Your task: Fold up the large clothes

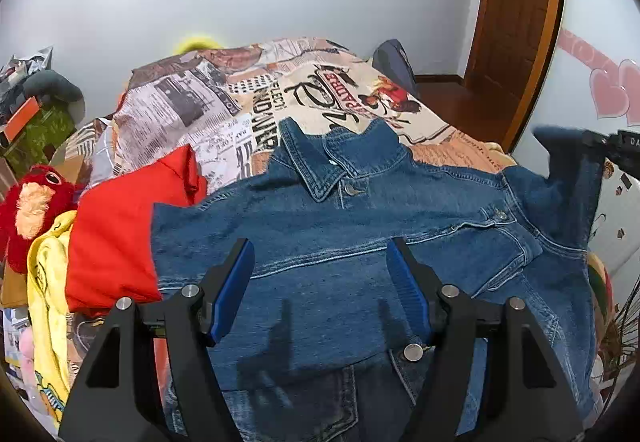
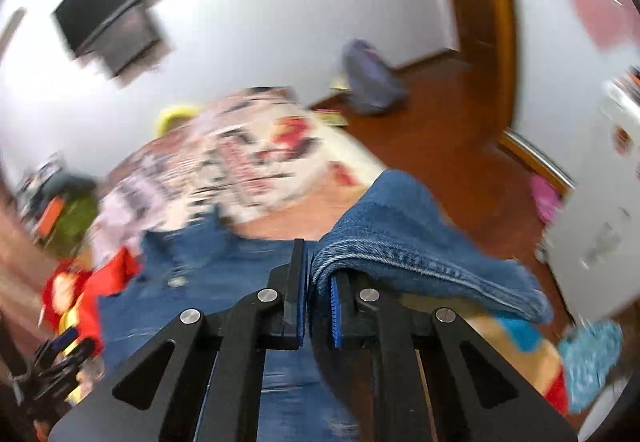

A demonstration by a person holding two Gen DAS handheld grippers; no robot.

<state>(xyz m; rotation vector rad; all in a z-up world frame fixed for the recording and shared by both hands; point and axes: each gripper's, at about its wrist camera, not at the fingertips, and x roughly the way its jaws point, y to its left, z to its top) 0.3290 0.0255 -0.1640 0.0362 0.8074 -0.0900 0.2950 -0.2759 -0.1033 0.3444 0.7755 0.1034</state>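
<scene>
My right tool [image 2: 318,306] pinches the denim jacket's sleeve [image 2: 400,242], lifted at the jacket's right edge. The jacket body [image 1: 320,242] lies to its left under my left tool [image 1: 320,294], which gapes wide and empty.

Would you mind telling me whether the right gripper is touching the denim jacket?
Touching. The right wrist view shows the right gripper shut on a fold of the denim jacket, the cloth pinched between its blue pads.

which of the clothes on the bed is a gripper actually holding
The blue denim jacket: the right gripper is shut on its sleeve. The red garment and yellow garment lie untouched beside it.
</scene>
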